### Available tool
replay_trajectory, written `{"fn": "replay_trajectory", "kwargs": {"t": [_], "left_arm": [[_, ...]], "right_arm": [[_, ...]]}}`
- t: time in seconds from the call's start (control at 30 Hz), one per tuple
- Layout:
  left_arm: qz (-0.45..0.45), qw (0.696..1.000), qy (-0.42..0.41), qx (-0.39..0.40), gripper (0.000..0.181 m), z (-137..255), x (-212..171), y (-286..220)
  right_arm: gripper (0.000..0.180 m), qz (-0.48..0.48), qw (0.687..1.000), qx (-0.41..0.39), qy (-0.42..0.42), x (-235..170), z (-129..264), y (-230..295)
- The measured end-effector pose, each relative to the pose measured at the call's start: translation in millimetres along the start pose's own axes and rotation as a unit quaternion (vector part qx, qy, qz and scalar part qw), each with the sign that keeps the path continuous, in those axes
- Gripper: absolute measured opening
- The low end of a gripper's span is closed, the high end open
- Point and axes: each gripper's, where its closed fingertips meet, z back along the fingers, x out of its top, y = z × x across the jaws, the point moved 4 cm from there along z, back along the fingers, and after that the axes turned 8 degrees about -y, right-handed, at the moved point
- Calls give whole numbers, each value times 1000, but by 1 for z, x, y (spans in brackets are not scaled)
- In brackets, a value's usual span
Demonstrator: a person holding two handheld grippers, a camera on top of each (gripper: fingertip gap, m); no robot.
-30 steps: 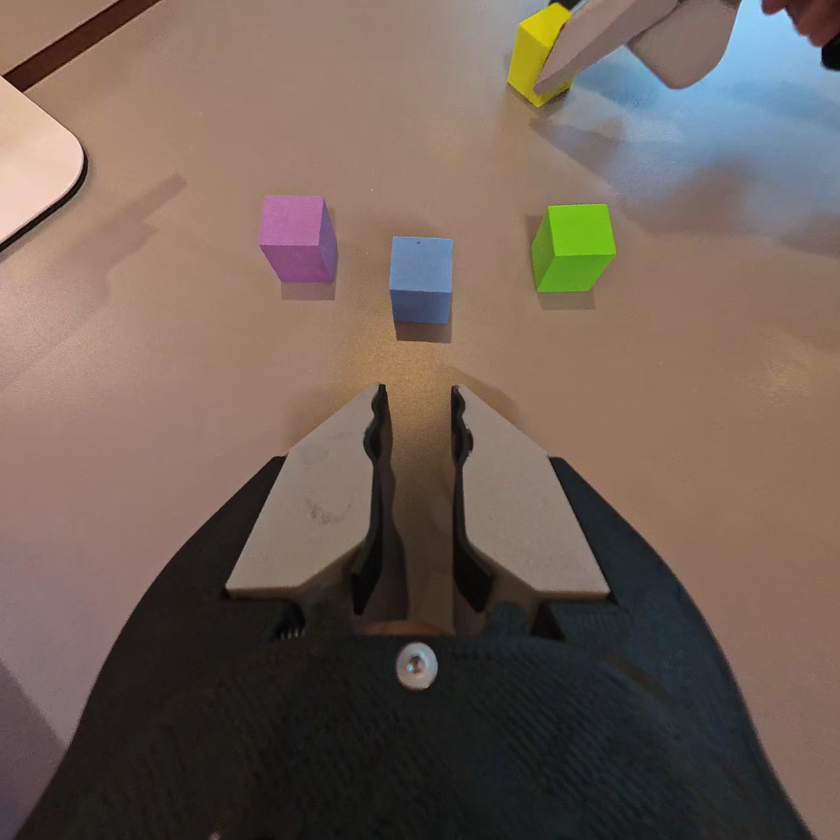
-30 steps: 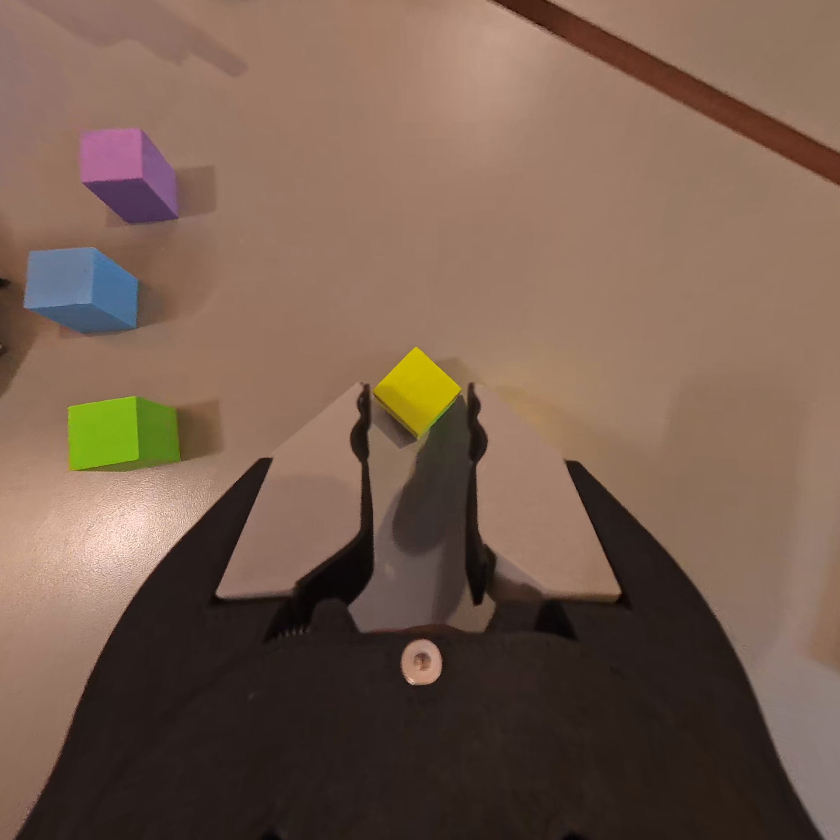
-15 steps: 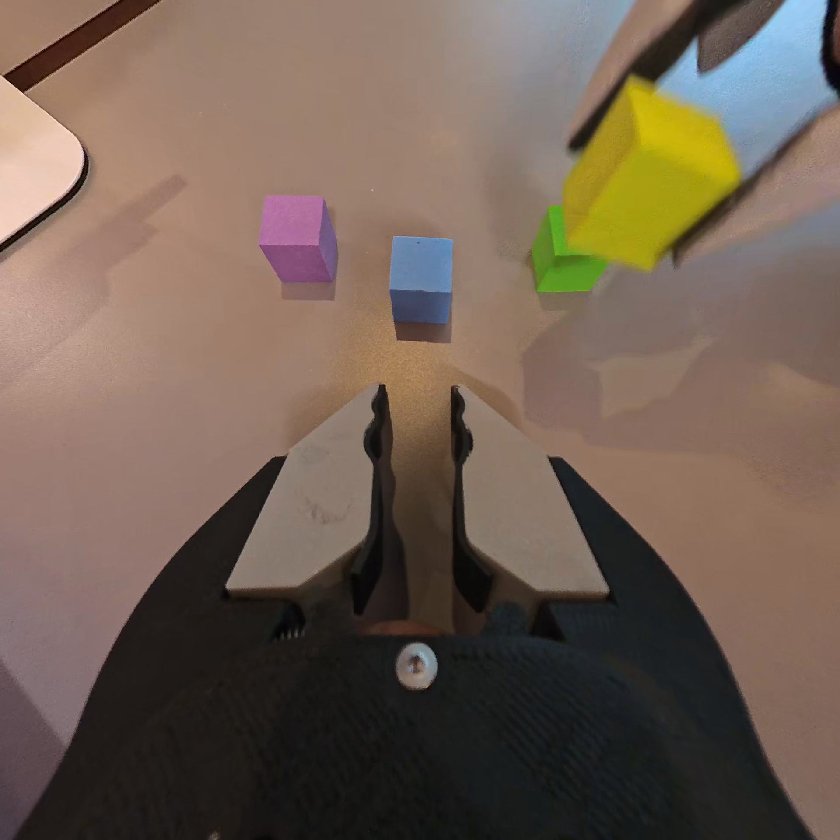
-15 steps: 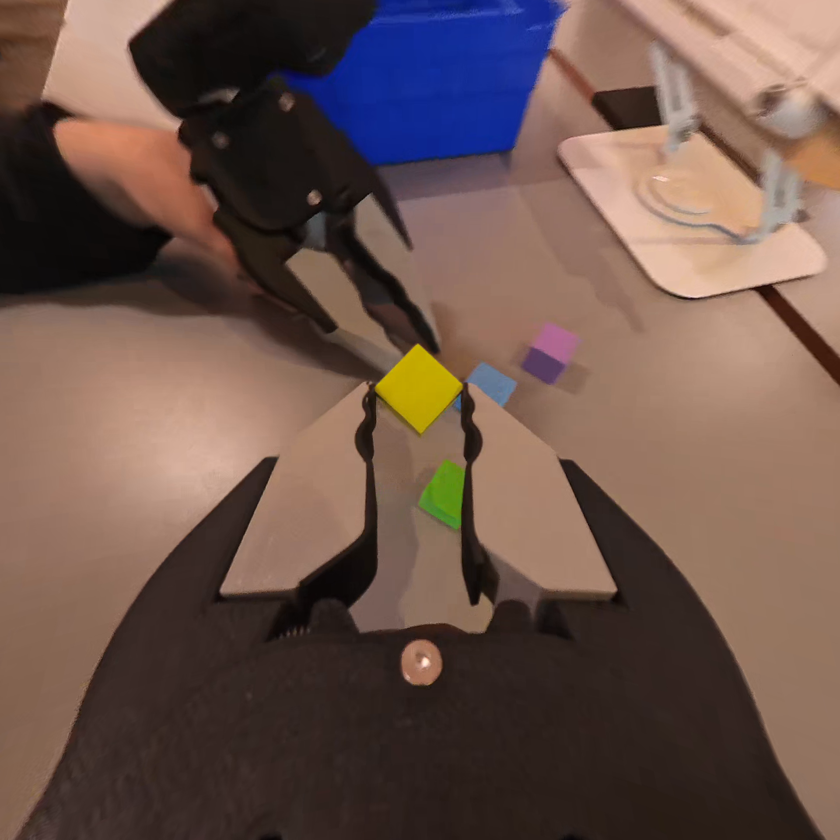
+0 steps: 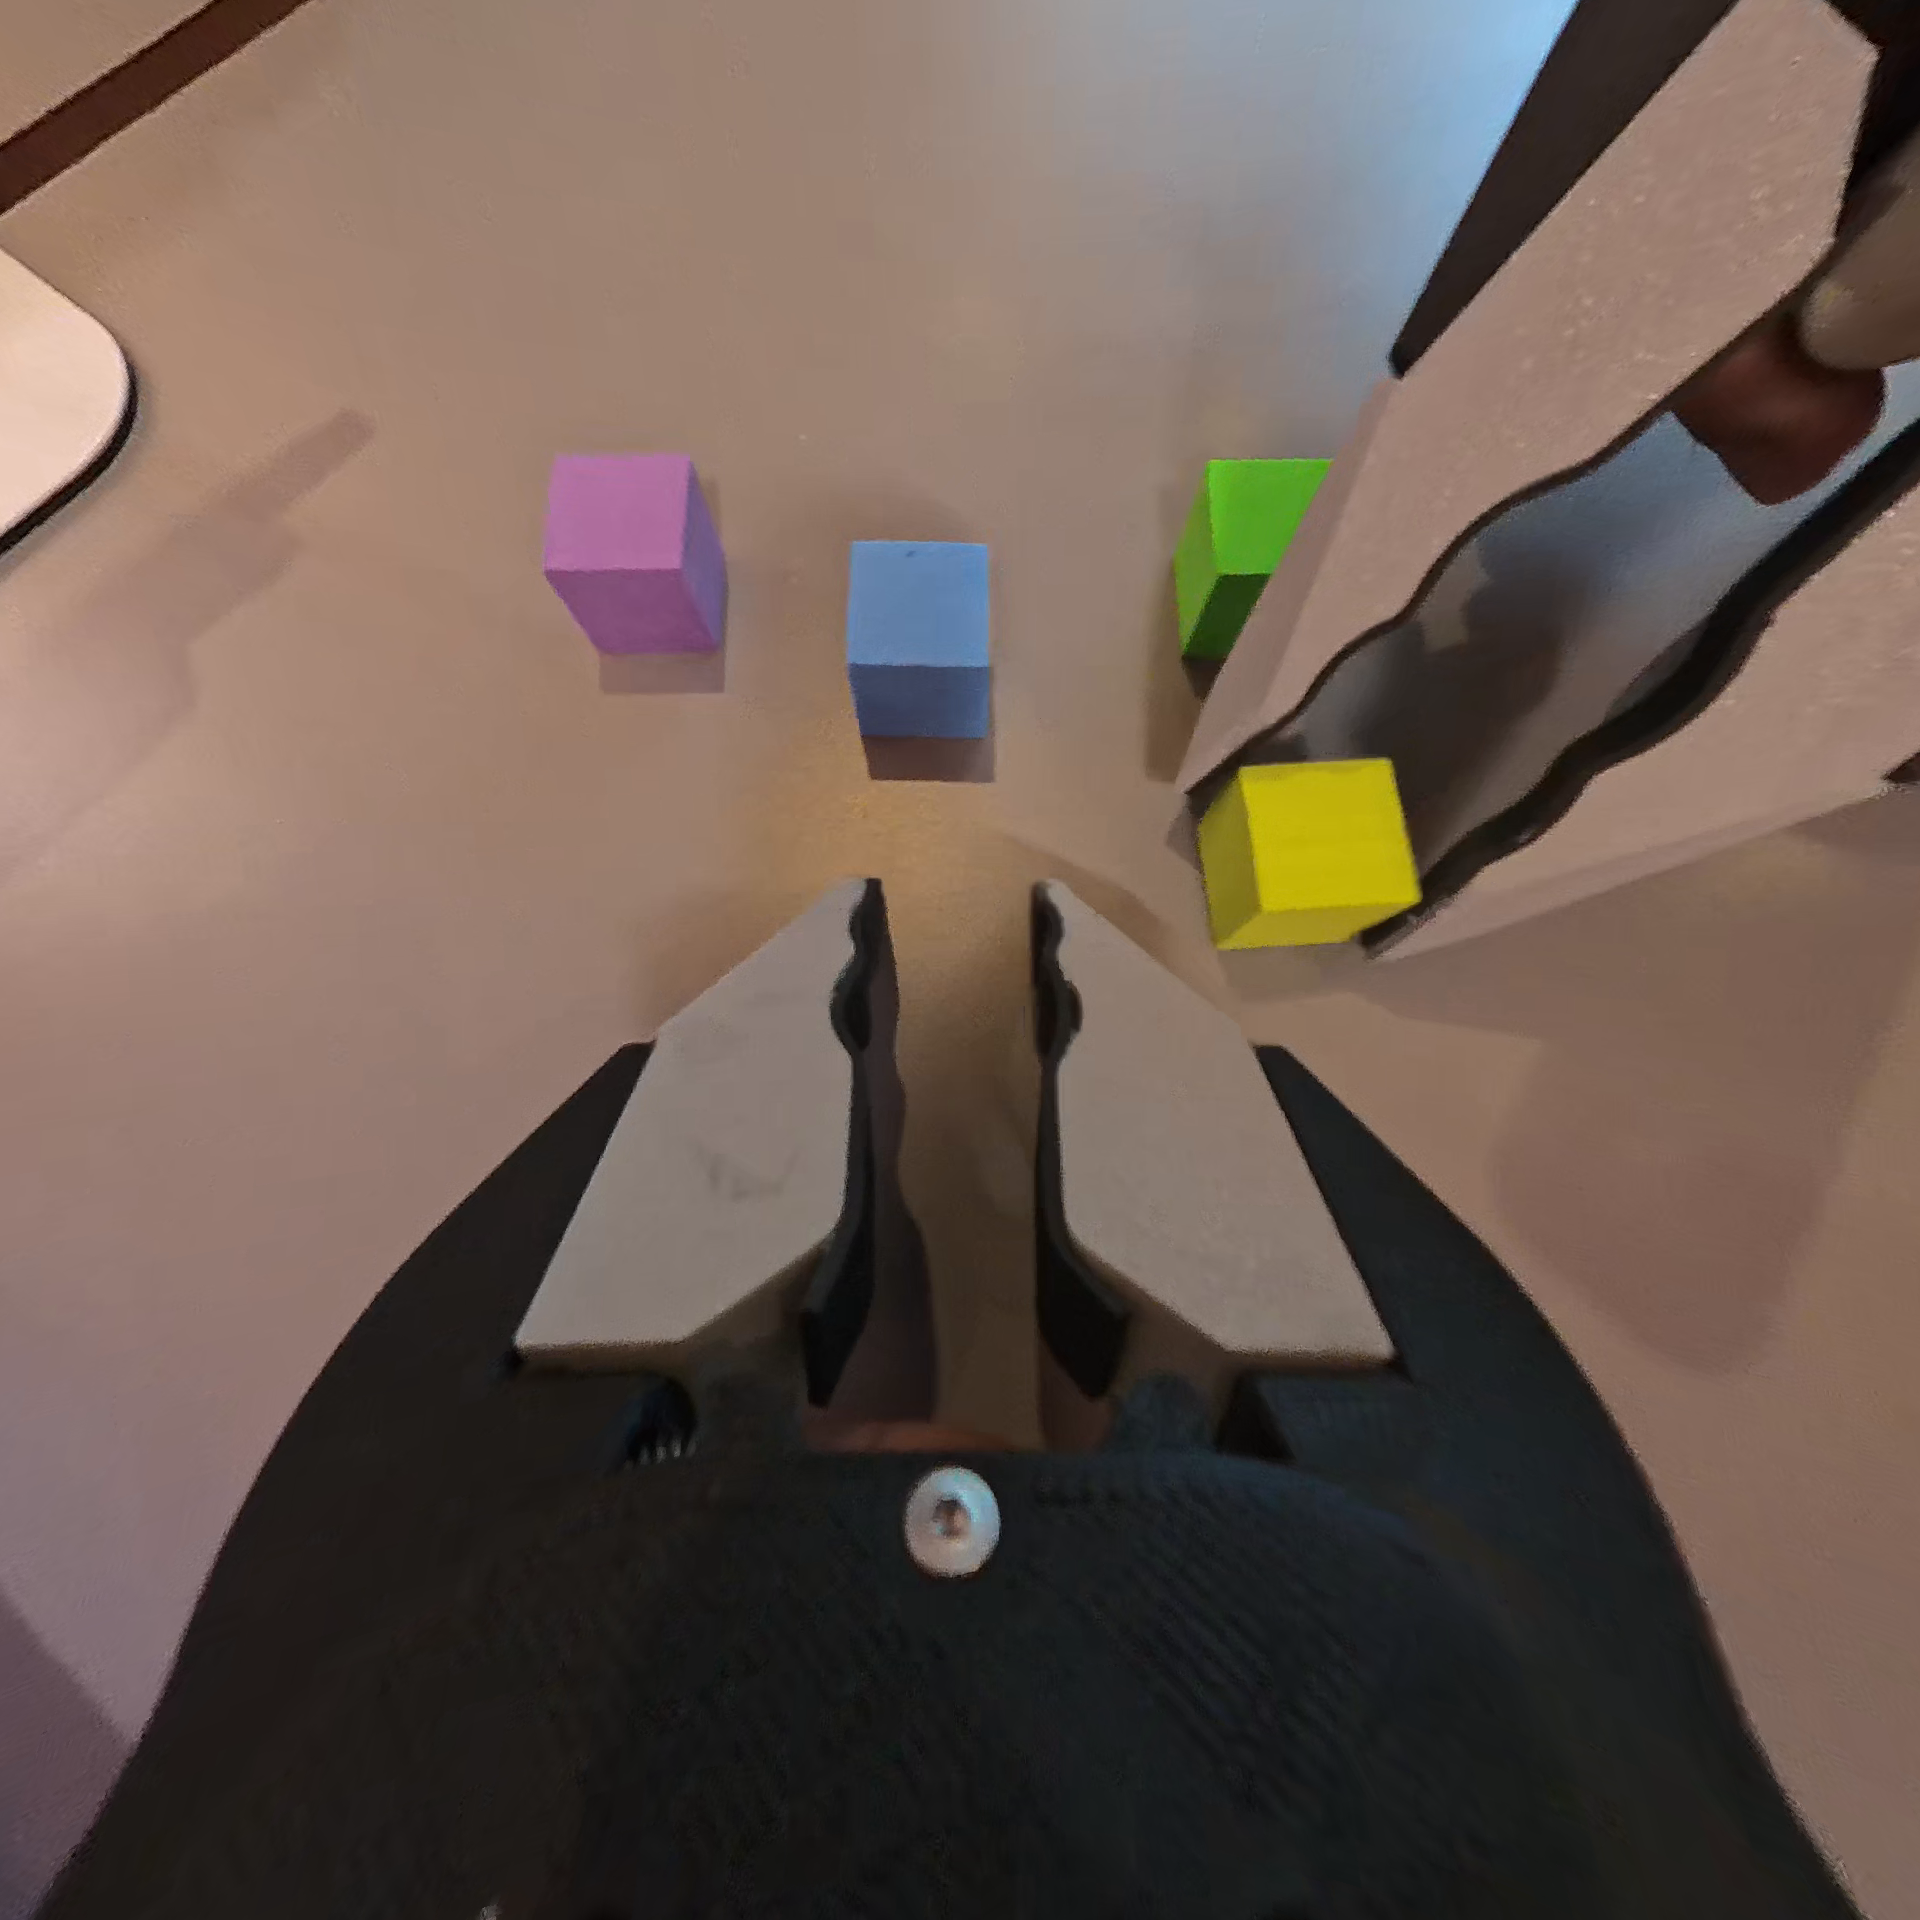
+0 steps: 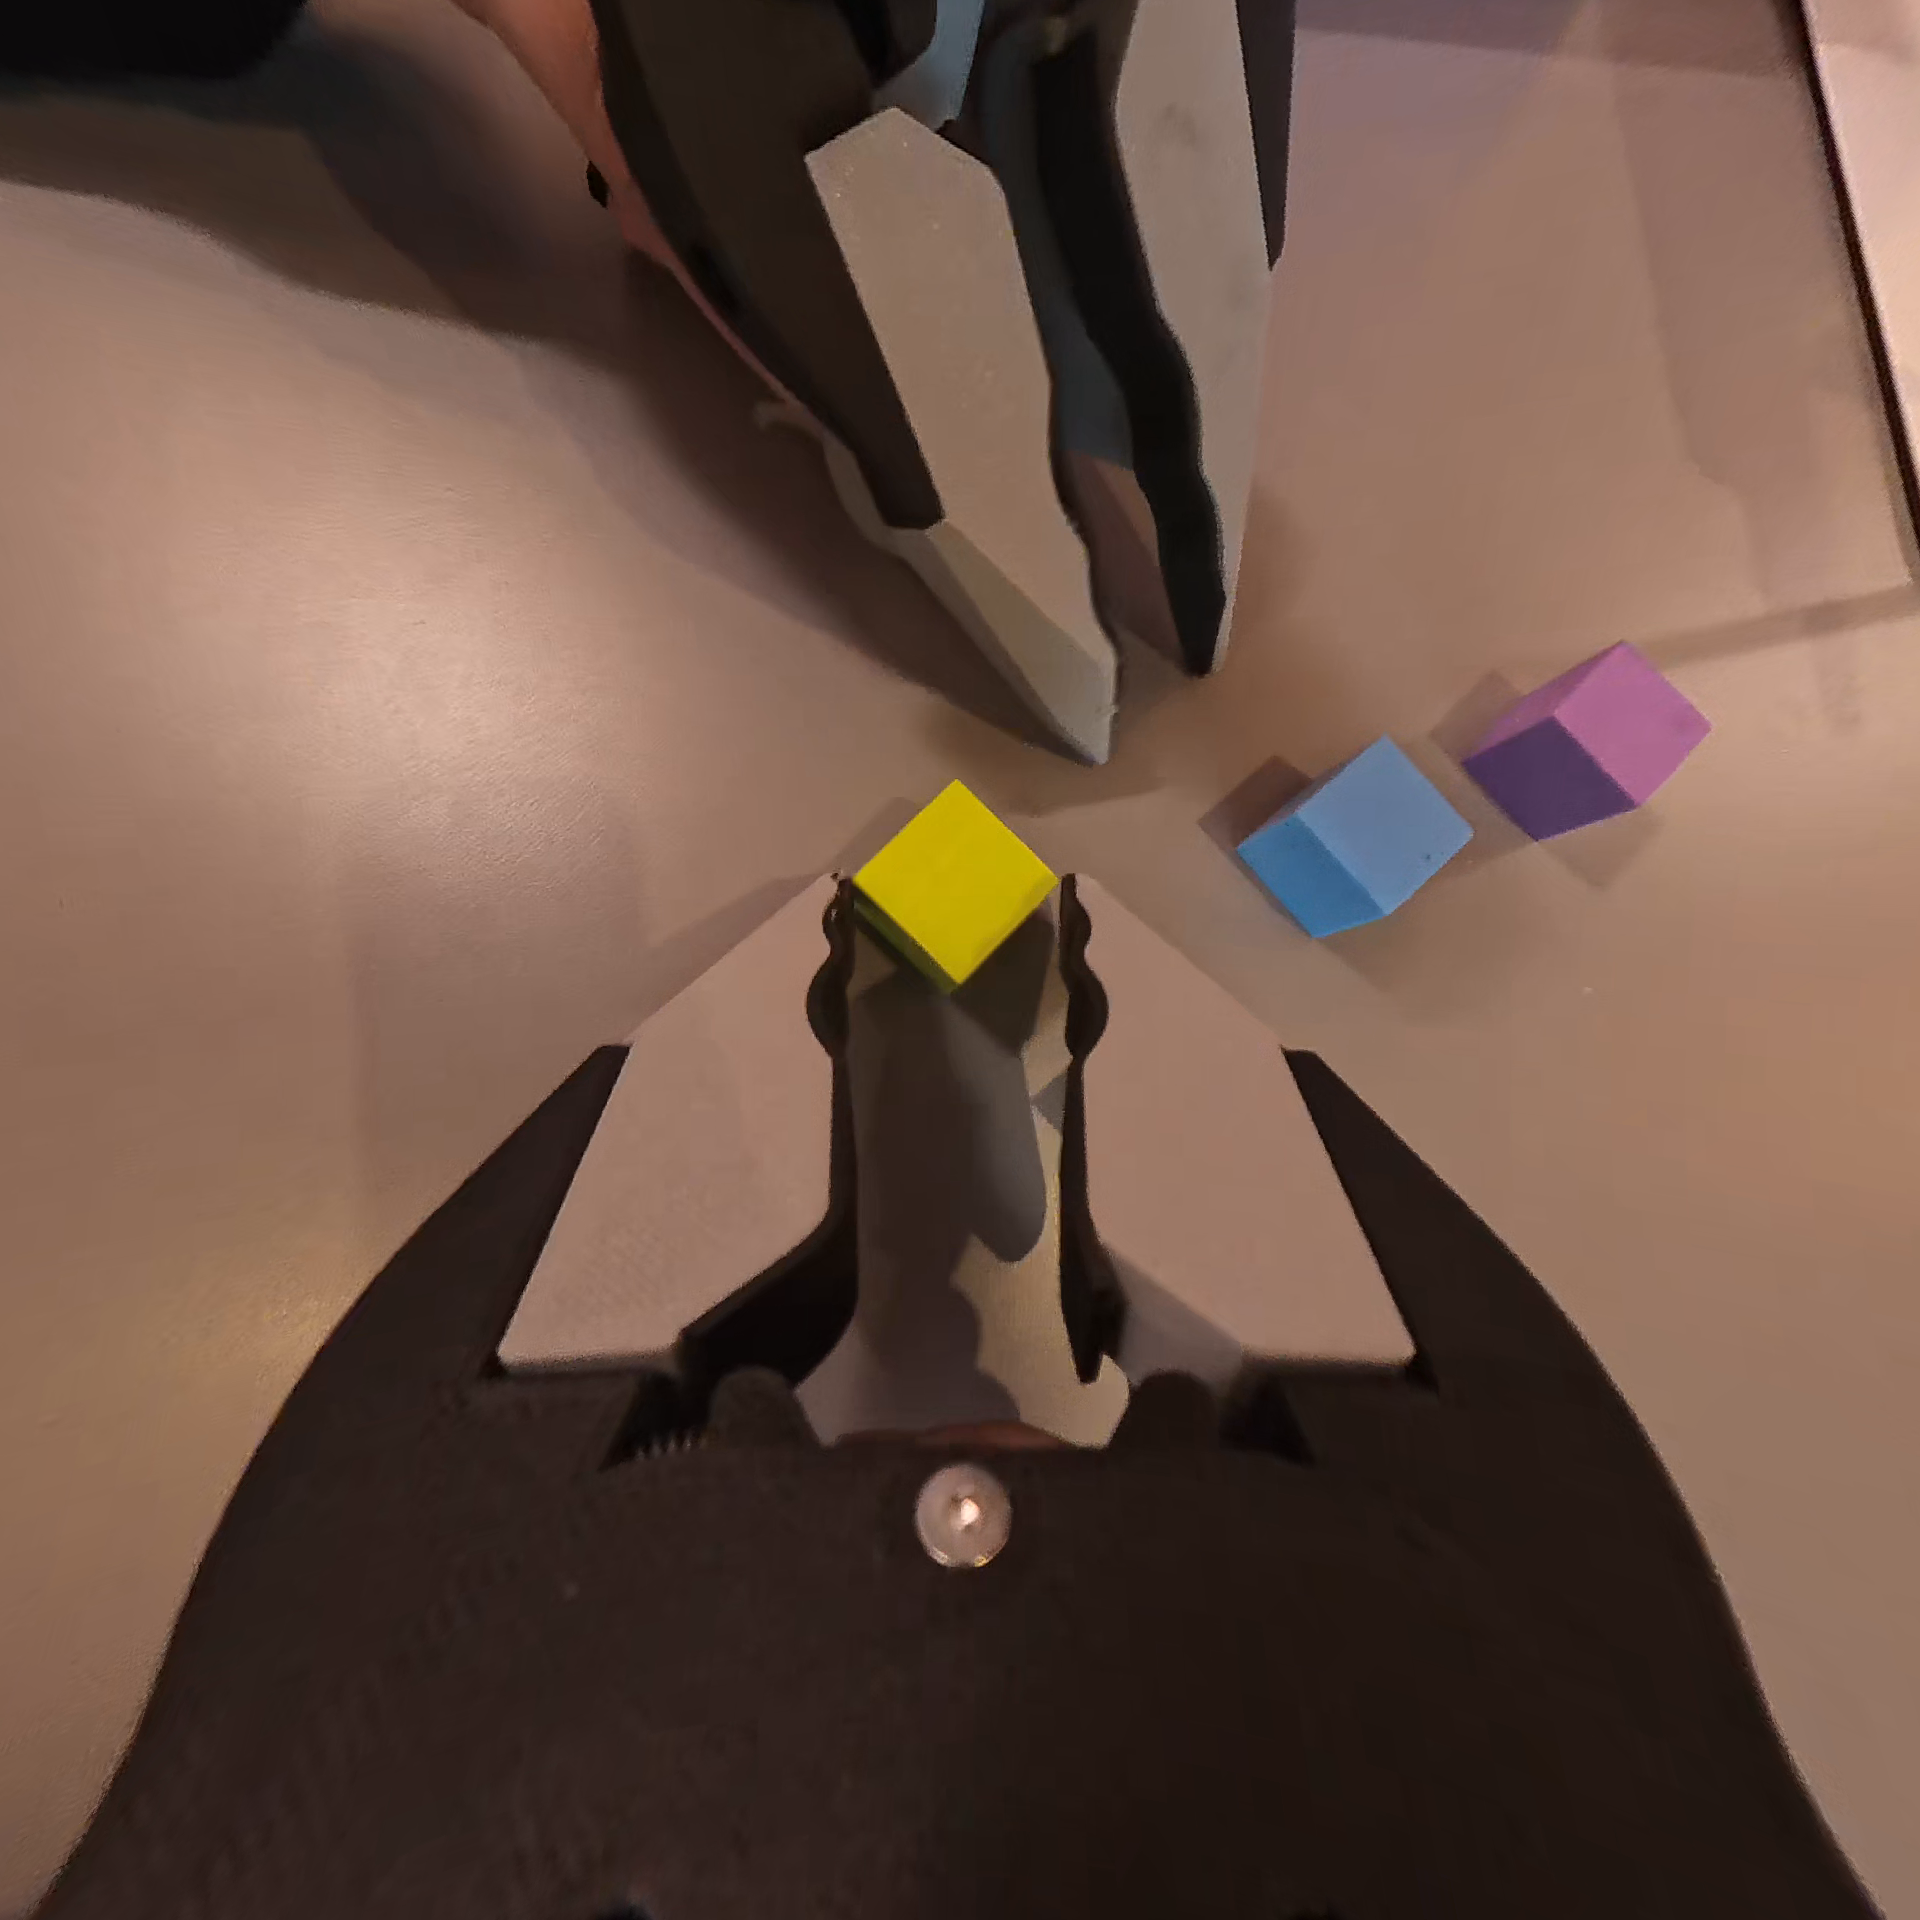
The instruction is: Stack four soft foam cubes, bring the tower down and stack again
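Left wrist view: the left claw (image 5: pixel 954 914) is seen slightly parted and empty above the tabletop (image 5: pixel 312 935), facing the purple cube (image 5: pixel 632 551), blue cube (image 5: pixel 918 636) and green cube (image 5: pixel 1236 551). The yellow cube (image 5: pixel 1304 850) is pinched at the tip of the right claw (image 5: pixel 1288 862).

Right wrist view: the yellow cube (image 6: pixel 954 881) is gripped corner-on between the right claw (image 6: pixel 954 894) tips. Light, squashy foam is judged best held gently by flat opposite faces.
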Motion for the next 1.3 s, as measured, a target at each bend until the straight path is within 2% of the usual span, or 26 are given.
{"fn": "replay_trajectory", "kwargs": {"t": [0.07,0.2,0.23,0.33,0.43,0.57,0.67,0.93,1.3], "left_arm": [[0,1000,0,-24,36,0,0,-8],[-20,1000,1,-24,29,-1,1,-12],[-25,999,1,-26,25,-1,1,-12],[-28,999,1,-23,14,-1,1,-12],[-32,999,2,-22,0,-2,1,-12],[-54,997,2,-60,0,-1,0,-25],[-68,993,3,-93,0,-1,0,-38],[-70,990,18,-122,0,5,-3,-45],[-42,997,7,-61,6,3,-2,-18]], "right_arm": [[38,5,1000,0,-3,0,3,0],[36,6,1000,11,-24,4,15,2],[32,7,999,13,-29,4,19,2],[0,13,999,29,-35,1,29,5],[0,17,999,40,-24,-4,29,9],[0,14,1000,24,10,-12,19,5],[6,6,1000,11,26,-16,13,1],[9,-1,1000,-10,25,-17,10,-6],[13,-11,1000,-26,-8,-12,30,-14]]}}
